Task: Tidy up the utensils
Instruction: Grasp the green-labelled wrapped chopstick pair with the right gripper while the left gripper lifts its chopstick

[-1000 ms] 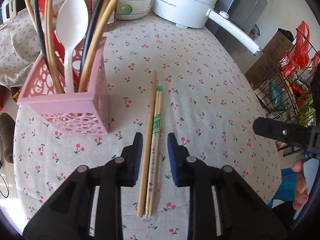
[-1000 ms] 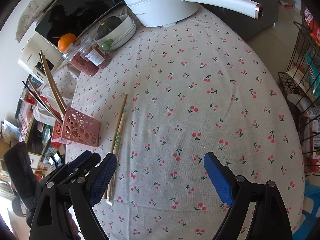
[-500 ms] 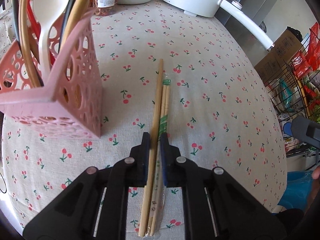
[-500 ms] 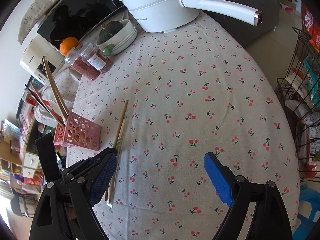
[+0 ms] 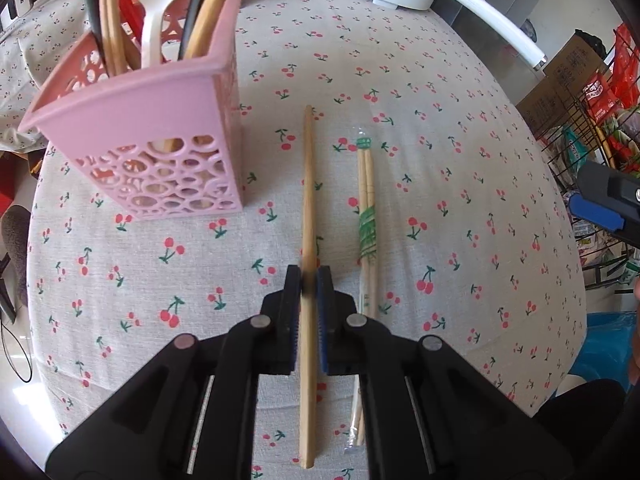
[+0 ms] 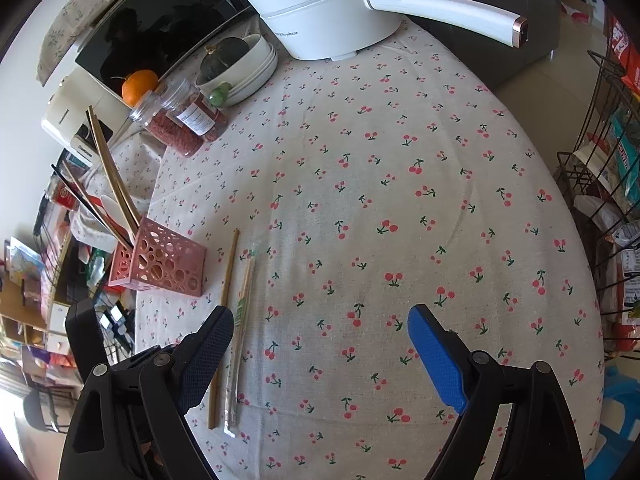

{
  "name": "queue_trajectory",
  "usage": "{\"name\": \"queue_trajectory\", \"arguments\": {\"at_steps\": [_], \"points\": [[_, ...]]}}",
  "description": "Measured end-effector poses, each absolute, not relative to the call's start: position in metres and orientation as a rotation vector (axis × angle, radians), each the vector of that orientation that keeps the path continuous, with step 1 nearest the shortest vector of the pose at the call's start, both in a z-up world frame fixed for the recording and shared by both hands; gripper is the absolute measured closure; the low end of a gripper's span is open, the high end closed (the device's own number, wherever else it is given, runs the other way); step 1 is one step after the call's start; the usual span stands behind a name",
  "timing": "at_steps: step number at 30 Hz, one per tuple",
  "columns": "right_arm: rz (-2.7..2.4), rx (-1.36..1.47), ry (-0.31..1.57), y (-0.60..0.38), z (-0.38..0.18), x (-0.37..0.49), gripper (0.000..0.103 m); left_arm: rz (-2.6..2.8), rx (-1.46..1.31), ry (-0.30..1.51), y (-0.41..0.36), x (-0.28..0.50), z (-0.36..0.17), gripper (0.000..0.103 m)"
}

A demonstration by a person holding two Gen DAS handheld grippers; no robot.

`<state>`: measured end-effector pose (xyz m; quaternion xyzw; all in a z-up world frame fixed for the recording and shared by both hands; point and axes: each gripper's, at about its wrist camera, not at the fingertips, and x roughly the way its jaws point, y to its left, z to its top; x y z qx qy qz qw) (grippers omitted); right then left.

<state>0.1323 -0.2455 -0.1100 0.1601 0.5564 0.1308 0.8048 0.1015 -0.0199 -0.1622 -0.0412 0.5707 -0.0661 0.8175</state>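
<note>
Our left claw [image 5: 308, 278] pinches the bare wooden chopstick [image 5: 307, 184], wrapped chopsticks [image 5: 368, 216] at its 3 o'clock, while our right claw [image 6: 320, 342] gapes wide, empty.

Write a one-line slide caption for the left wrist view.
Left gripper shut on a loose wooden chopstick, wrapped chopsticks alongside, pink utensil holder nearby.

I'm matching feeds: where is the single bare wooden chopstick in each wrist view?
Left wrist: the single bare wooden chopstick runs up the centre, pinched by the left gripper.
Right wrist: lower left, beside the wrapped chopstick pair.
Shared landmark: the pink perforated plastic utensil holder, left of it in both.
</note>
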Motion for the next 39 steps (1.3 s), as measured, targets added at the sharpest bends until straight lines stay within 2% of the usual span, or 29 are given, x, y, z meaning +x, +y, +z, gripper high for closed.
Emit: {"name": "queue_trajectory", "arguments": {"at_steps": [5,17,31,39], "points": [[0.279,0.335,1.196,-0.244,-0.111,0.133,0.013,-0.126,-0.091,1.219,-0.024,0.121,-0.164,0.092],[0.281,0.318,1.217,-0.238,-0.116,0.134,0.013,-0.111,-0.152,1.168,-0.017,0.122,-0.164,0.095],[0.287,0.263,1.239,-0.215,-0.122,0.137,0.013,-0.23,-0.12,0.911,-0.007,0.051,-0.085,0.095],[0.314,0.198,1.286,-0.177,-0.137,0.143,0.013,-0.207,-0.196,0.839,0.025,0.034,-0.069,0.095]]}}
